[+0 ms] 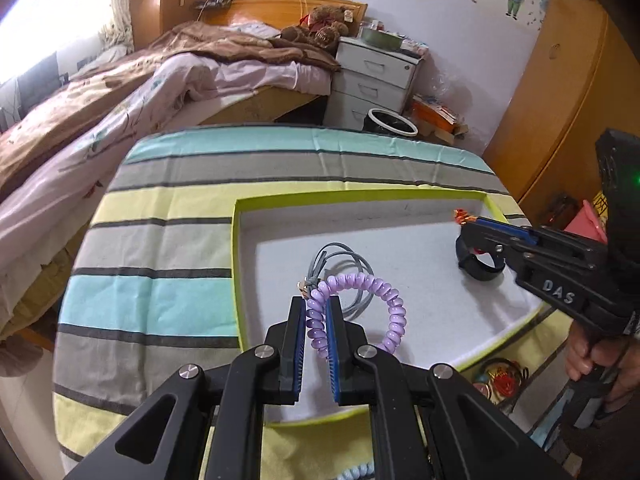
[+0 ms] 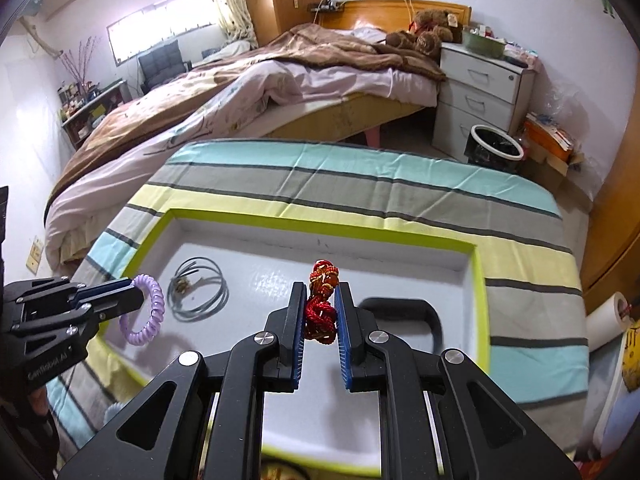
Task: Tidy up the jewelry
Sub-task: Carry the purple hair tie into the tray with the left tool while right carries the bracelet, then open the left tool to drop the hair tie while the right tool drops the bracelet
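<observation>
Left wrist view – grip: the left hand-held gripper (image 1: 316,312) is clamped on the purple coil bracelet (image 1: 360,304), held above the white tray (image 1: 400,208) on the desk.
Left wrist view – risk: only one side of the coil is pinched, so it could spring free onto the grey cord necklace (image 1: 348,276).
Left wrist view – axis: the ring hangs out to the right.
Right wrist view – grip: the right hand-held gripper (image 2: 320,304) is closed on the red knotted bracelet (image 2: 322,300), over the tray beside the black band (image 2: 404,312).
Right wrist view – axis: the long axis runs forward, the tip sticking out past the fingers – a loose knot could slip.

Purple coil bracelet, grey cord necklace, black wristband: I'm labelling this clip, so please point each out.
purple coil bracelet (image 1: 394,312), left wrist view, on its far right coils.
grey cord necklace (image 2: 218,300), right wrist view, on the loop's right side.
black wristband (image 1: 478,268), left wrist view, on the band's lower curve.
</observation>
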Demonstrator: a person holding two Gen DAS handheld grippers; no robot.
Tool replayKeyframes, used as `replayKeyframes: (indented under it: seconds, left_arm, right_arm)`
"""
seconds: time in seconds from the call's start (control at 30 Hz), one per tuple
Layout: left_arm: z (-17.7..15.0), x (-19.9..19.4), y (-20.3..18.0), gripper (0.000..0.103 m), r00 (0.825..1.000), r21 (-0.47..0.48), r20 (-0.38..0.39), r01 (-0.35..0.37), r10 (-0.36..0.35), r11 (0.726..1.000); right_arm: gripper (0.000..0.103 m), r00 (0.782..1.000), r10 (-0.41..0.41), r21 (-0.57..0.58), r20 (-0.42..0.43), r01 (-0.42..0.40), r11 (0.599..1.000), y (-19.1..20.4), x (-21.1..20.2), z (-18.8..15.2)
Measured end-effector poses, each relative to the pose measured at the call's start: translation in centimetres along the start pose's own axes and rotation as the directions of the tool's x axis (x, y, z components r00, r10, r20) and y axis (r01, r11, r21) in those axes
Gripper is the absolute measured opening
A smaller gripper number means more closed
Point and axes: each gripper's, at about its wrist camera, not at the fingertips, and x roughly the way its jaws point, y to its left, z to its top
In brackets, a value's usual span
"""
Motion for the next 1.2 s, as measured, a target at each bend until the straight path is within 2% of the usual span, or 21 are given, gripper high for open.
replayKeyframes:
  seconds: [0.23, 0.73, 0.93, 1.0, 1.1, 1.13, 1.2]
  left_arm:
    - [0.0, 1.3, -0.1, 0.010, 0.999, 0.009, -0.023, -0.029, 0.029, 1.000]
    - [-0.1, 2.4, 0.5, 0.010, 0.999, -0.016, -0.046, -0.016, 0.015, 1.000]
    - [-0.1, 2.4, 0.4, 0.011, 0.999, -0.017, -0.047, -0.015, 0.014, 1.000]
    - [-0.1, 2.3, 0.4, 0.012, 0.999, -0.019, -0.048, -0.014, 0.013, 1.000]
    - [-0.1, 2.0, 0.4, 0.019, 0.999, -0.022, -0.044, -0.018, 0.017, 1.000]
    - [-0.2, 1.7, 0.3, 0.027, 0.999, -0.023, -0.040, -0.020, 0.019, 1.000]
    - [-0.2, 1.3, 0.2, 0.035, 1.000, -0.027, -0.026, -0.013, 0.013, 1.000]
  right_arm:
    - [0.015, 0.999, -0.003, -0.007, -0.043, 0.003, 1.000, -0.2, 2.4, 0.6]
    - [0.015, 0.996, -0.020, -0.015, -0.090, 0.019, 1.000, -0.4, 4.6, 0.8]
    - [0.020, 0.996, -0.025, -0.020, -0.087, 0.023, 1.000, -0.3, 4.7, 0.9]
    - [0.027, 0.996, -0.013, -0.014, -0.083, 0.012, 1.000, -0.4, 4.6, 0.9]
    - [0.040, 0.998, -0.010, -0.006, -0.069, 0.010, 1.000, -0.4, 4.3, 1.1]
    - [0.041, 0.998, -0.006, -0.003, -0.065, 0.006, 1.000, -0.4, 4.2, 1.1]
    - [0.041, 0.999, -0.005, -0.002, -0.051, 0.005, 1.000, -0.3, 3.7, 1.1]
